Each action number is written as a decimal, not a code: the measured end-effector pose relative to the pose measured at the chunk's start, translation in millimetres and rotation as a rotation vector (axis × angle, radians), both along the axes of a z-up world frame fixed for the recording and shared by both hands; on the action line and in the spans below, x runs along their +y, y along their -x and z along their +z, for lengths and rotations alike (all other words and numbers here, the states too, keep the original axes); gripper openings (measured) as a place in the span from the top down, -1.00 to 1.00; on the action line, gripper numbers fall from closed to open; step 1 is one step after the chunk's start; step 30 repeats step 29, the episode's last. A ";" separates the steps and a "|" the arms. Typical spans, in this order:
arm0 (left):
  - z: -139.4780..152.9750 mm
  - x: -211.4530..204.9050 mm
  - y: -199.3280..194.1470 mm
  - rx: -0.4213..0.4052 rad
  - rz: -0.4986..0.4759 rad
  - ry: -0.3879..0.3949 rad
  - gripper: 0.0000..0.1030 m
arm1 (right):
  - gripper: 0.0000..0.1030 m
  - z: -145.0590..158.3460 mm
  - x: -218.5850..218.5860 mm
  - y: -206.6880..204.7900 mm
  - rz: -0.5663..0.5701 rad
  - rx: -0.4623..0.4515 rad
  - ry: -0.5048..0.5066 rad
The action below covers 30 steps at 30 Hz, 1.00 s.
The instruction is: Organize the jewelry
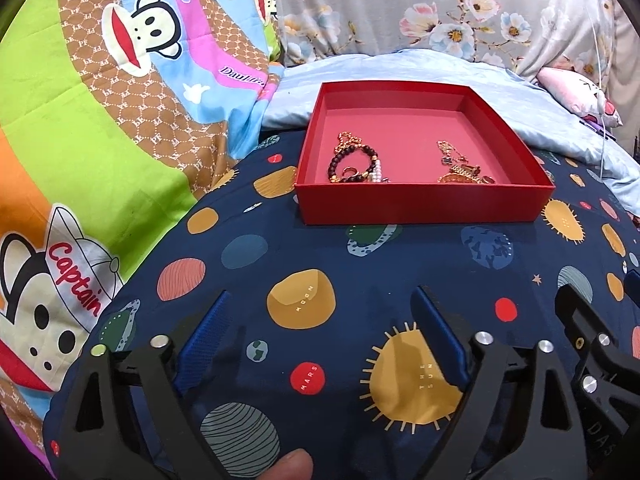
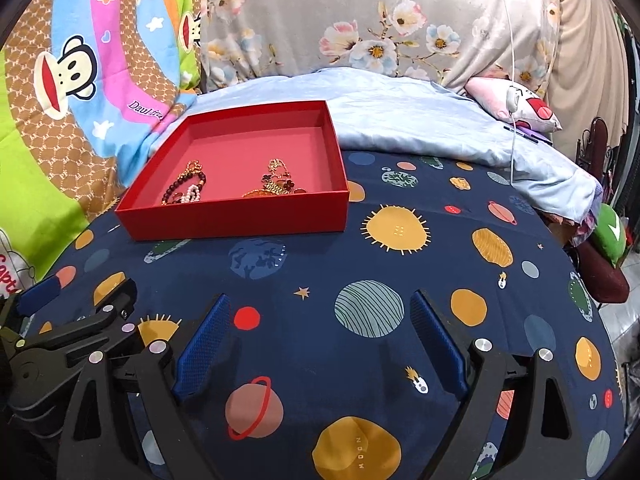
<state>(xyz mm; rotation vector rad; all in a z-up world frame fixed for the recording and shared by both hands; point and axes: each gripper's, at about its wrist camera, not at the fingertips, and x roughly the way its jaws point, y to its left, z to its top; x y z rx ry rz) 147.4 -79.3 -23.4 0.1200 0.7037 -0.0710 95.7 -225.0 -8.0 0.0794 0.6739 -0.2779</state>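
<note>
A shallow red box (image 1: 424, 204) stands on the navy planet-print cloth (image 1: 304, 256). Inside lie a dark bead bracelet (image 1: 347, 162) with a pearl strand at the left and a heap of gold chains (image 1: 460, 166) at the right. The box shows at upper left in the right wrist view (image 2: 236, 218), with the bracelet (image 2: 184, 190) and chains (image 2: 278, 186) in it. My left gripper (image 1: 320, 300) is open and empty, short of the box. My right gripper (image 2: 320, 304) is open and empty, to the right of the box. The left gripper's body shows at the left edge of the right wrist view.
A bright cartoon-monkey quilt (image 1: 100, 120) lies to the left. A light blue blanket (image 2: 420, 120) and floral pillows (image 2: 360, 20) lie behind the box. A pink cushion (image 2: 516, 104) and a white cable (image 2: 512, 92) are at the back right. The cloth drops off at the right edge (image 2: 592, 320).
</note>
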 end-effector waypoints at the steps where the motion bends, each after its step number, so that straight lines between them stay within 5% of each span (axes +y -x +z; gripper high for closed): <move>1: 0.1 -1.0 0.1 0.000 -0.001 -0.003 -0.63 | -0.71 0.1 -0.2 0.3 0.001 -0.001 -0.002; 30: -0.4 -0.6 -0.7 0.002 -0.010 0.002 -0.58 | -0.71 0.3 0.5 -0.3 0.006 -0.001 -0.011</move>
